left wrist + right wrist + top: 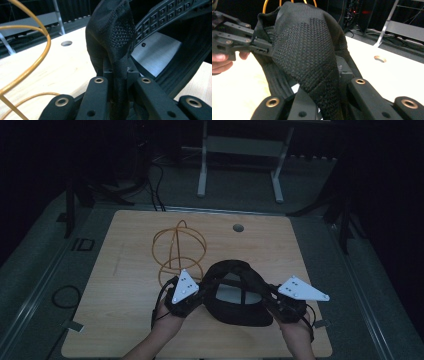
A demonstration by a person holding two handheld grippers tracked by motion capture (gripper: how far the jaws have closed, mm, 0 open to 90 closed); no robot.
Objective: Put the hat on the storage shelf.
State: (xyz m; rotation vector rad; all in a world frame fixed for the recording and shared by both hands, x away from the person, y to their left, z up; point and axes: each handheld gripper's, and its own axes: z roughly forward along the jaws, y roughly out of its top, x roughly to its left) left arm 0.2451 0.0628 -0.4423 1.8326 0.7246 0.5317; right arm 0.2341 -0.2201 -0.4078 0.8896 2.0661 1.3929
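A black knit cap [235, 295] with a perforated strap [162, 15] and a pale grey lining [155, 55] is held just above the wooden table [125, 270], near its front edge. My left gripper [202, 288] is shut on the cap's left edge; in the left gripper view the knit fabric [112, 32] is pinched between the jaws of that gripper [119, 75]. My right gripper [266, 296] is shut on the cap's right side, where the fabric [312, 50] drapes over its jaws [329, 82]. The left gripper [259, 46] shows across from it.
An orange wire frame [177, 250] of looped rings stands on the table just behind the cap, and shows again as the orange wire [37, 50] beside the left gripper. A round hole [238, 227] sits near the table's far edge. A metal stand [240, 150] is on the floor beyond.
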